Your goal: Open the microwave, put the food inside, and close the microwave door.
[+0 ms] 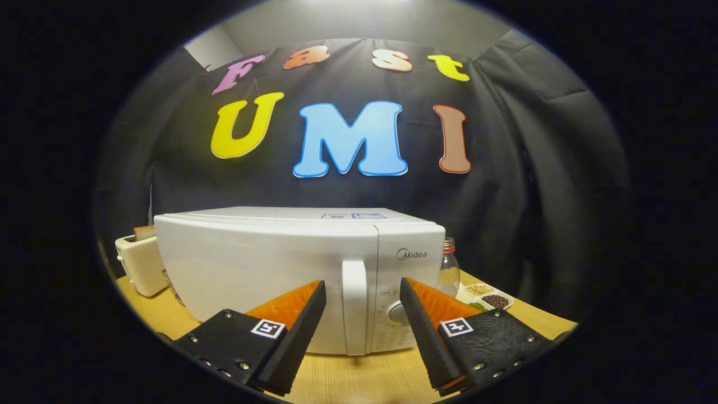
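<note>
facing a closed microwave point(269, 275) on the wooden table point(359, 376), the tool point(362, 292) gapes before black cloth.

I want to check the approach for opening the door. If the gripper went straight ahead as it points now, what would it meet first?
Most likely the microwave's door handle: it stands between the open jaws of the gripper, just ahead. Depth is hard to judge.

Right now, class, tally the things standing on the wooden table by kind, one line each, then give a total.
Microwave, door shut, handle between the open tool's fingers: 1
Toaster holding bread: 1
Glass jar: 1
Divided tray of beans and grains: 1
Total: 4
</note>
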A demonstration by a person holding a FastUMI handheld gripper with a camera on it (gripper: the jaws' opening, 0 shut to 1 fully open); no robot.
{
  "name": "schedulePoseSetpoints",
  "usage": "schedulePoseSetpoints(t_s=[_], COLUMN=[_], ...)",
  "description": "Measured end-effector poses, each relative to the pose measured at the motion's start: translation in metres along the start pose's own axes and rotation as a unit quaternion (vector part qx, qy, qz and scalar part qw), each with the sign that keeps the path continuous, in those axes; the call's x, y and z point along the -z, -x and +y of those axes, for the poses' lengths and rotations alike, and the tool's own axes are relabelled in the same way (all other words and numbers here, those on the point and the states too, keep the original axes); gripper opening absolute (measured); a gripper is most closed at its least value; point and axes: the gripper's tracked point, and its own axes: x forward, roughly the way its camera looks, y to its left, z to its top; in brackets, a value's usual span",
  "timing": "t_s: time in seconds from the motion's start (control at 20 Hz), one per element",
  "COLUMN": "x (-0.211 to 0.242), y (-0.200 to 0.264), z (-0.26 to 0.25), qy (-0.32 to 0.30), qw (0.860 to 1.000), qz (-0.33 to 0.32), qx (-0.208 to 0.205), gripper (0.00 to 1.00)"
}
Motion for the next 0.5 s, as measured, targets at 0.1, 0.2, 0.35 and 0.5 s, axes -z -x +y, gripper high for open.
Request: schedulePoseSetpoints(t_s=[0.1, 0.2, 0.35, 0.5], x=[0.008, 0.015, 0.017, 0.019], y=[-0.009, -0.012, -0.016, -0.021], z=[0.0, 0.001, 0.005, 0.006], qy=[0.0, -0.008, -0.007, 0.02], qw=[1.0, 1.0, 1.0, 1.0], qz=[0.003, 0.011, 0.012, 0.004], qx=[0.005, 0.002, -0.007, -0.004], gripper=[0.74, 0.65, 0.47, 0.33])
